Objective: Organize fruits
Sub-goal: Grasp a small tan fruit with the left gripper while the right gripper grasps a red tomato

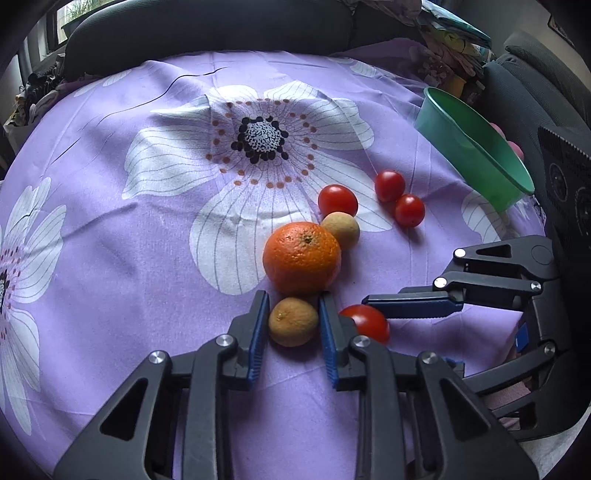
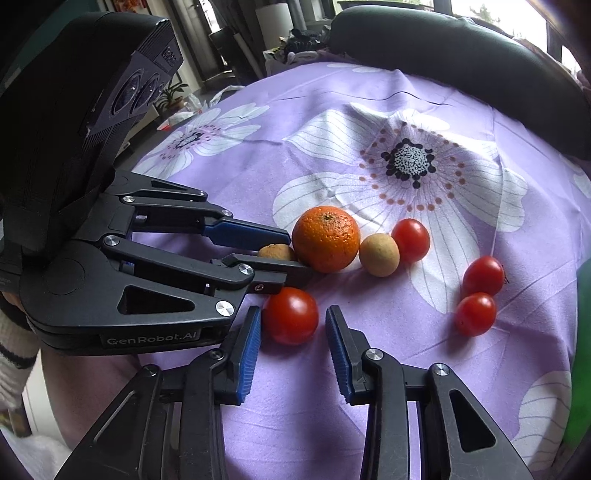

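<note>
On the purple flowered cloth (image 1: 147, 240) lie an orange (image 1: 301, 257), two small tan fruits and several cherry tomatoes. My left gripper (image 1: 294, 302) is open, its blue pads on either side of the nearer tan fruit (image 1: 293, 322), just behind the orange; the pads are close to it but a grip is not evident. It shows in the right wrist view (image 2: 291, 254) too. My right gripper (image 2: 293, 325) is open around a tomato (image 2: 290, 315), left pad near it. The other tan fruit (image 1: 341, 229) touches the orange. A green bowl (image 1: 476, 147) stands far right.
A tomato (image 1: 337, 200) sits behind the far tan fruit; two more tomatoes (image 1: 389, 184) (image 1: 409, 209) lie near the bowl. Dark chairs (image 1: 207, 29) ring the table's far edge, with clutter at the back right.
</note>
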Tool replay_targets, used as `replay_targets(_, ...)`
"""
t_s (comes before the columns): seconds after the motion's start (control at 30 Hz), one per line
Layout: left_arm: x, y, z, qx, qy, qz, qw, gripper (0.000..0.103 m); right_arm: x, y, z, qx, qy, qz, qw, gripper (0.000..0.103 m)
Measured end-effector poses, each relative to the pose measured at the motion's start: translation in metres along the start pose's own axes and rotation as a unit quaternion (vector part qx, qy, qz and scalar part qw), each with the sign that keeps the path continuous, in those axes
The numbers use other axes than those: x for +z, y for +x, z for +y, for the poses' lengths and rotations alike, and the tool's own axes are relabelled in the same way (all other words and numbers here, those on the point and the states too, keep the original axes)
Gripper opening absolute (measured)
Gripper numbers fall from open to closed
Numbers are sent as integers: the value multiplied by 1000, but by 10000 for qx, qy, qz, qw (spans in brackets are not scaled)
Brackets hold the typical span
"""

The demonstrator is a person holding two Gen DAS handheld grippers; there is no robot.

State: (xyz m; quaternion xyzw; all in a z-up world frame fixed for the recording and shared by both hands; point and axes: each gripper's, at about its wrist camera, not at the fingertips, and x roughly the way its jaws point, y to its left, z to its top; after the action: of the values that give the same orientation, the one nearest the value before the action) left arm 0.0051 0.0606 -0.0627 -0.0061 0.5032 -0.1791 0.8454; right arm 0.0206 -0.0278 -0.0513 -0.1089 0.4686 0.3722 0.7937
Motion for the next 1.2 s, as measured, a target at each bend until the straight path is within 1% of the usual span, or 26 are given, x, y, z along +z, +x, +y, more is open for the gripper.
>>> replay_targets(0.07, -1, -1, 1, -32, -61, -27, 10000, 26, -1, 0, 0, 21, 16, -45, 10000, 32)
replay_targets(0.17, -2, -2, 0, -18, -145, -46, 9999, 26, -4, -2, -7, 125, 239, -113, 9996, 32)
replay_targets(0.33, -3, -11, -5, -88, -290, -193, 9994, 26, -14, -19, -20, 77, 540, -290, 9981, 32)
replay_targets(0.63, -2, -30, -26, -36, -382, -538, 9978, 27, -34, -58, -40, -200, 938, -713, 9928, 32)
replay_targets(0.73, -1, -32, -33, -94, -460, -601, 9971, 27, -42, -70, -47, -292, 1114, -853, 9897, 32)
replay_targets(1.1, 12, -38, -63, -42, -287, -721, 9970, 27, -58, -110, -66, -464, 1399, -1339, 9800, 32)
replay_targets(1.2, 18, -37, -70, -82, -232, -736, 9970, 27, -61, -119, -69, -491, 1441, -1474, 9773, 32)
